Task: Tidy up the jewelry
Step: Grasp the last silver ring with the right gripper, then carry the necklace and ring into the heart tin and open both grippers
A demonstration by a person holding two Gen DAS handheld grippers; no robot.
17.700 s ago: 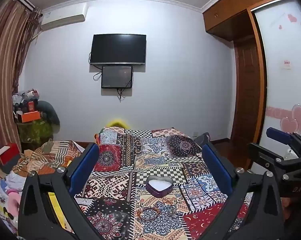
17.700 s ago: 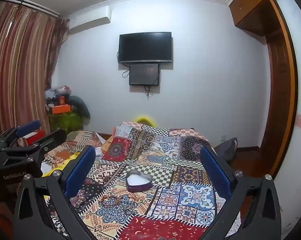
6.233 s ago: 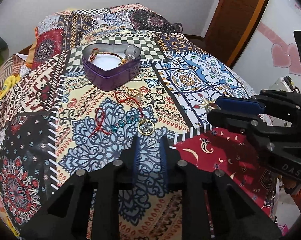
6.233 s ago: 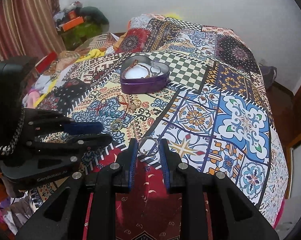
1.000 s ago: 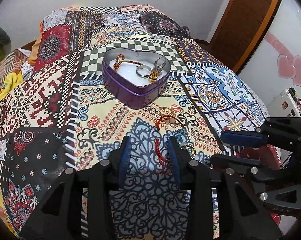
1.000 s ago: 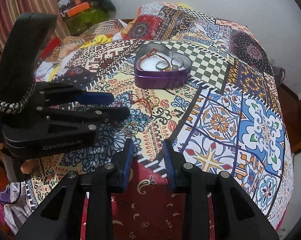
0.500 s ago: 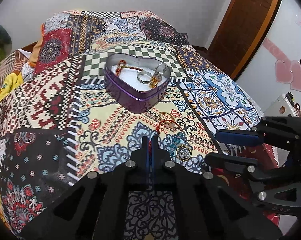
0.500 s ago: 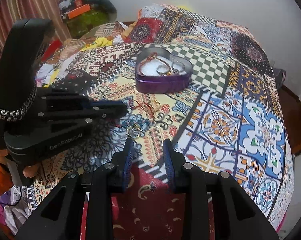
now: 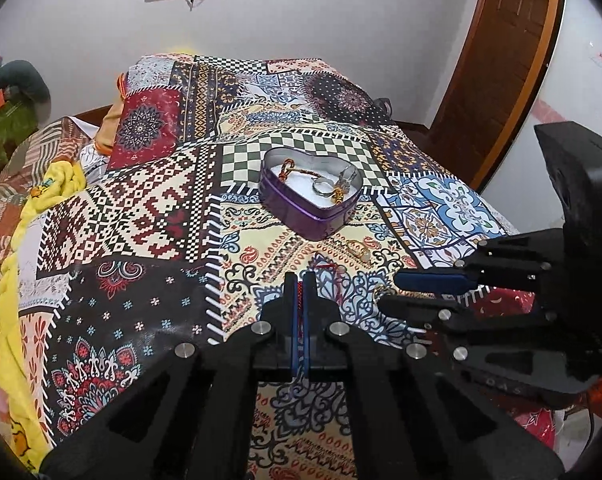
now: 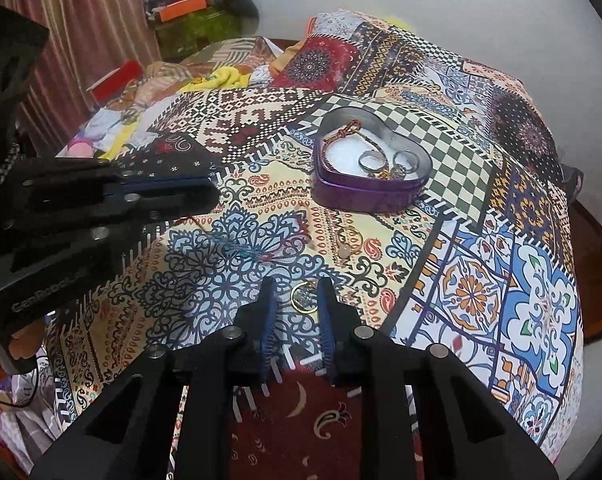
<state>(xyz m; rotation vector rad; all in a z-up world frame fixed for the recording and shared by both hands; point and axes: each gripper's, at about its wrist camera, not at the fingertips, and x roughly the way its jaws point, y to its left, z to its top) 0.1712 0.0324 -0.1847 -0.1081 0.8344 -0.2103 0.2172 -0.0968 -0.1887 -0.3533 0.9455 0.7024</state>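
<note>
The heart tin sits on the bed ahead of both my tools, with rings and a cord bracelet in it. Between the tin and my right tool lie a small chain piece and, nearer, a bangle. My left tool, left of the right one, seems to pinch a cord.

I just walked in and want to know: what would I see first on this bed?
First you'd spot the purple heart-shaped tin sitting open on the colorful patchwork quilt, with rings and a red cord inside. Nearer, the left gripper pinches a red string bracelet, and a gold ring lies between the right gripper's open fingers.
</note>
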